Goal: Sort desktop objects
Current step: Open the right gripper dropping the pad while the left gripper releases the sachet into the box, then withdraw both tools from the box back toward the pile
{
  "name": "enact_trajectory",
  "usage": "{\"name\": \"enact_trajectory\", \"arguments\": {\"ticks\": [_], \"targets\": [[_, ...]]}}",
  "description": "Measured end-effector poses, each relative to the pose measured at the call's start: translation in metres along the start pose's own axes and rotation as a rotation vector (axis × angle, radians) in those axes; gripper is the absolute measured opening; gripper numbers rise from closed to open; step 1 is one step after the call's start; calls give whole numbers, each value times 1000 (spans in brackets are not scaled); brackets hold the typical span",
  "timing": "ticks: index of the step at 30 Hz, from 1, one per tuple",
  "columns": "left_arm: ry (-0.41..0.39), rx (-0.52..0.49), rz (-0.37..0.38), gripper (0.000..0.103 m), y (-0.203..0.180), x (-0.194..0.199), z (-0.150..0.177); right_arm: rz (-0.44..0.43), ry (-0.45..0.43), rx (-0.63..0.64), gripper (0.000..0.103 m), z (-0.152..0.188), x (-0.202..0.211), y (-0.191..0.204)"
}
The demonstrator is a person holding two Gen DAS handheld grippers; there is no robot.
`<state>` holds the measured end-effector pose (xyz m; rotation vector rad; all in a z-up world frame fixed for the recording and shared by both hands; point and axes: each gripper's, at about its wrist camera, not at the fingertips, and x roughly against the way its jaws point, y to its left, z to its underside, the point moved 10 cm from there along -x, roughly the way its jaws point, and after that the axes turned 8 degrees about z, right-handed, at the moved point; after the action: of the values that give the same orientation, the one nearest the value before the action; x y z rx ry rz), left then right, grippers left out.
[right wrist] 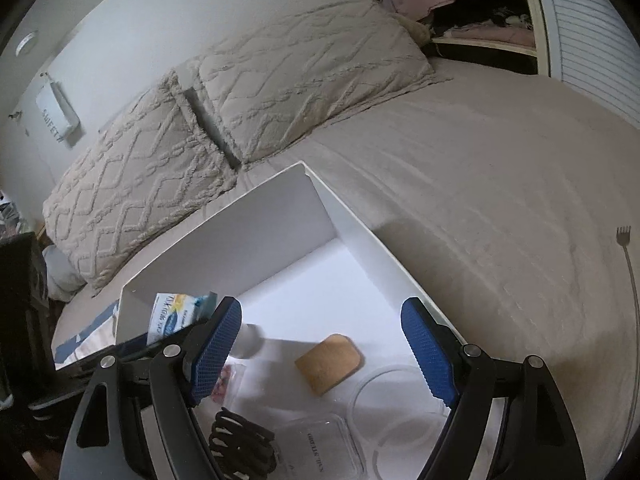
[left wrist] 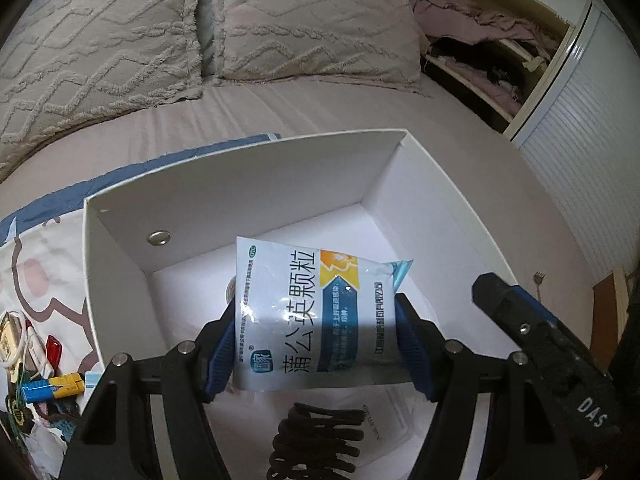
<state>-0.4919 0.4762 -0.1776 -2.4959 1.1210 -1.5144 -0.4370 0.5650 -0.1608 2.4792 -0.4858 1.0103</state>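
My left gripper (left wrist: 316, 344) is shut on a white and blue medicine sachet (left wrist: 316, 312) and holds it over the open white box (left wrist: 248, 184) on the bed. The sachet also shows in the right wrist view (right wrist: 180, 312), at the box's left side. My right gripper (right wrist: 320, 348) is open and empty above the box (right wrist: 280, 204). Inside the box lie a black coiled hair tie (right wrist: 240, 444), a tan cork pad (right wrist: 330, 362), a clear plastic case (right wrist: 320, 452), a clear round lid (right wrist: 396, 404) and a white bottle (right wrist: 248, 342).
Small items lie left of the box on a patterned cloth: a yellow and blue clip (left wrist: 52, 388), a red piece (left wrist: 54, 350), a white cable (left wrist: 20, 344). Two pillows (left wrist: 120, 40) lie behind. A thin fork-tipped stick (right wrist: 630, 264) lies right of the box.
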Motion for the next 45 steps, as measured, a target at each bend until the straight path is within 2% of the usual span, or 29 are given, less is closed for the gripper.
{"name": "enact_trajectory", "arguments": {"ticks": [4, 7, 13, 16, 38, 45], "targets": [[22, -9, -19, 71, 2, -5, 2, 0, -3, 1, 82, -1, 0, 2], [46, -21, -45, 83, 5, -7, 7, 4, 5, 7, 82, -1, -2, 3], [51, -62, -35, 84, 1, -1, 13, 7, 10, 5, 82, 0, -2, 1], [34, -75, -54, 91, 3, 5, 11, 6, 16, -8, 82, 0, -3, -1], [-36, -28, -55, 91, 36, 38, -5, 63, 60, 39, 82, 1, -7, 3], [-49, -30, -44, 91, 44, 46, -3, 135, 56, 123, 82, 6, 5, 15]]}}
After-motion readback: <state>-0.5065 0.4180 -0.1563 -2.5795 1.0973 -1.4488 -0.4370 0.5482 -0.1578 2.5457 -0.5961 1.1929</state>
